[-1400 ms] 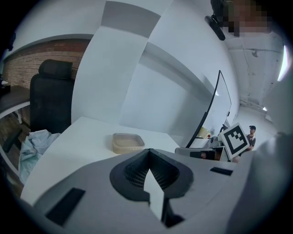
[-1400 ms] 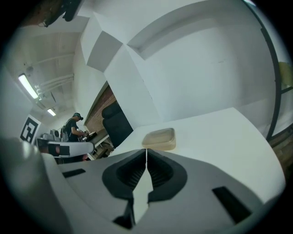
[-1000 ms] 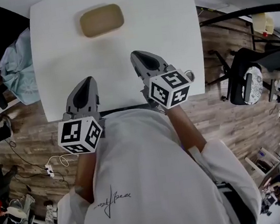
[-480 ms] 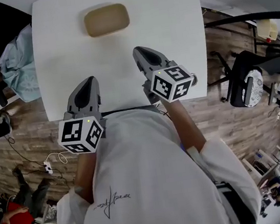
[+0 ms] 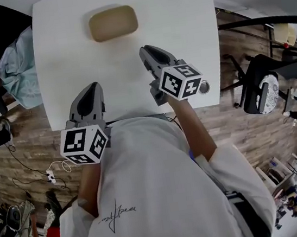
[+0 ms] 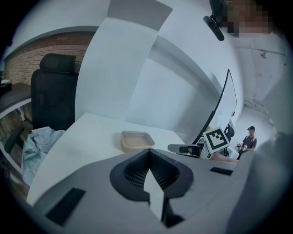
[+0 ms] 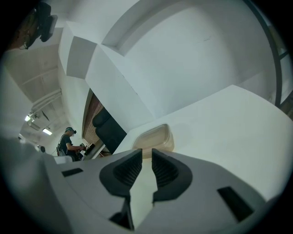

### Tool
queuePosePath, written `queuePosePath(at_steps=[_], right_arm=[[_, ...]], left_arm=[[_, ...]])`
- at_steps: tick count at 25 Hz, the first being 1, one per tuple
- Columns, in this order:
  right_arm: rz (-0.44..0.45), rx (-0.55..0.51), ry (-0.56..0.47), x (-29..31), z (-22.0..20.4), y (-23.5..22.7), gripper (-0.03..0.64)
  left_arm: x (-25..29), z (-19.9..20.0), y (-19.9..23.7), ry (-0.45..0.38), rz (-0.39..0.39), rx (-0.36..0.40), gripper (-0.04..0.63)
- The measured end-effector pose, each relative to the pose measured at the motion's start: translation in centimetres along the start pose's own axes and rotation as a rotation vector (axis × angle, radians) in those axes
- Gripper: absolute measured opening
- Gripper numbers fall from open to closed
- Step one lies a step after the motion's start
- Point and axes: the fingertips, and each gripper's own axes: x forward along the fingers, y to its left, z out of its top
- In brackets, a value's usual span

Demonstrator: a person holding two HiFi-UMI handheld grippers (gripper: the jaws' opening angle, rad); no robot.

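The right gripper (image 7: 146, 154), empty, has parted its jaws slightly and edged nearer the shallow beige lidded plastic container (image 5: 113, 22) at the white table's (image 5: 180, 34) far edge. The left gripper (image 6: 149, 153) stays pressed together, empty, farther from the container.

Two hand-held grippers: left (image 5: 93, 87), right (image 5: 145, 50); one container (image 5: 113, 22); one table (image 5: 179, 23); one cloth (image 5: 18, 68).

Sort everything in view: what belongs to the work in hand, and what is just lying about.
In hand:
tan container on the white table
left gripper, shut
right gripper, open, both short of the container

Lying about:
pale blue cloth beside the table
black office chair
cable on the floor
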Motion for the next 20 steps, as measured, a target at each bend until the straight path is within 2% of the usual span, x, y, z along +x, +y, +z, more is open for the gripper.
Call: queuePosePath(at_steps=[20], right_arm=[[0.026,0.257,-0.013,4.3,0.2,-4.6,0.107]], left_arm=[[2.0,0.6,1.1,0.054,0.005,0.003,0.005]])
